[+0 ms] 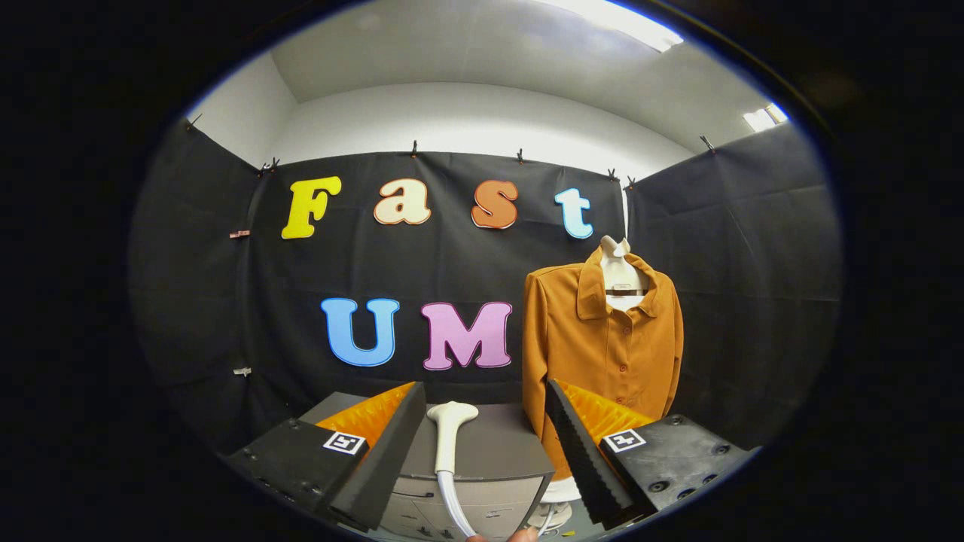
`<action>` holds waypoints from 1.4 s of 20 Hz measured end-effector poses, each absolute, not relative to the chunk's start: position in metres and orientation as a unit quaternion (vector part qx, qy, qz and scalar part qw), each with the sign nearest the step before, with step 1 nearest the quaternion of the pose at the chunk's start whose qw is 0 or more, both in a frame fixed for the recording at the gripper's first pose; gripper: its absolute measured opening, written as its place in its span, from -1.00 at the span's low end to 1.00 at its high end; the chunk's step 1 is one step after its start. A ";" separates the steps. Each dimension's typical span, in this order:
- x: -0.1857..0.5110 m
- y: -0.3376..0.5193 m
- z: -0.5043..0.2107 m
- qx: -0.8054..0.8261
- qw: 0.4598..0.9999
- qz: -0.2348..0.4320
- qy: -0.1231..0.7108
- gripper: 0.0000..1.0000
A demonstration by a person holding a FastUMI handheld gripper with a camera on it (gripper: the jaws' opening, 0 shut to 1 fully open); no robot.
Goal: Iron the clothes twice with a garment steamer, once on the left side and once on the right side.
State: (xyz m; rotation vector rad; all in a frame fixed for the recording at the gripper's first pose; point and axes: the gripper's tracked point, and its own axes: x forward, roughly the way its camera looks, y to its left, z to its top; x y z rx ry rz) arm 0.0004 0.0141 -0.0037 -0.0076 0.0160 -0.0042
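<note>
An orange button-up shirt (pixel 602 354) hangs on a white dress form (pixel 616 260) in front of the black cloth wall, beyond my right finger. The white garment steamer head (pixel 450 433) stands upright between my fingers, closer to the left one, and its pale hose (pixel 452 504) curves down below it. My gripper (pixel 483 388) is open wide, with neither finger touching the steamer. The right finger (pixel 580 444) covers part of the shirt's lower left side.
A grey cabinet (pixel 501 448) with drawers stands just ahead of the fingers, left of the shirt and behind the steamer head. A person's fingertips (pixel 501 536) show under the hose. Black cloth walls close the booth on three sides.
</note>
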 end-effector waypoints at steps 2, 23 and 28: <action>0.003 0.018 -0.005 0.007 1.000 0.002 0.010 0.97; 0.101 0.073 -0.210 -0.026 0.960 0.039 0.276 0.97; 0.114 0.086 -0.246 -0.009 0.948 0.032 0.316 0.98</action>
